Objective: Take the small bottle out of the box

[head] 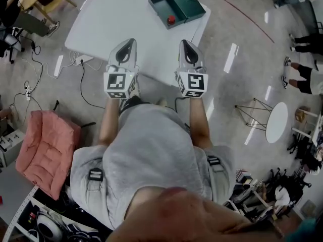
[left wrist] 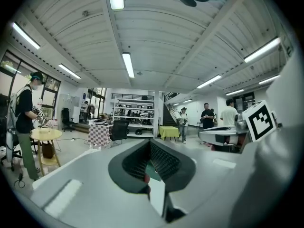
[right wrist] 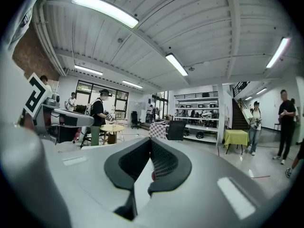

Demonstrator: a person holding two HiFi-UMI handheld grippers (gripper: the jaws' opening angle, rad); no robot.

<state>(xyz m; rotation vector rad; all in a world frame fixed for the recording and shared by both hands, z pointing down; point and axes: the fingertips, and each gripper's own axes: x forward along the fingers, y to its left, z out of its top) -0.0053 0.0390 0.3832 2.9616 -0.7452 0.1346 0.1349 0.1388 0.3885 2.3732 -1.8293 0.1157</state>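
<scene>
Jaws of your grey left gripper and right gripper stand clenched, empty, above the near edge of the white table. The small red-capped bottle lies inside the open dark-green box, at the far right corner.

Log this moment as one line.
left tool: shut | right tool: shut | box: open on table | small bottle: in box, untouched
</scene>
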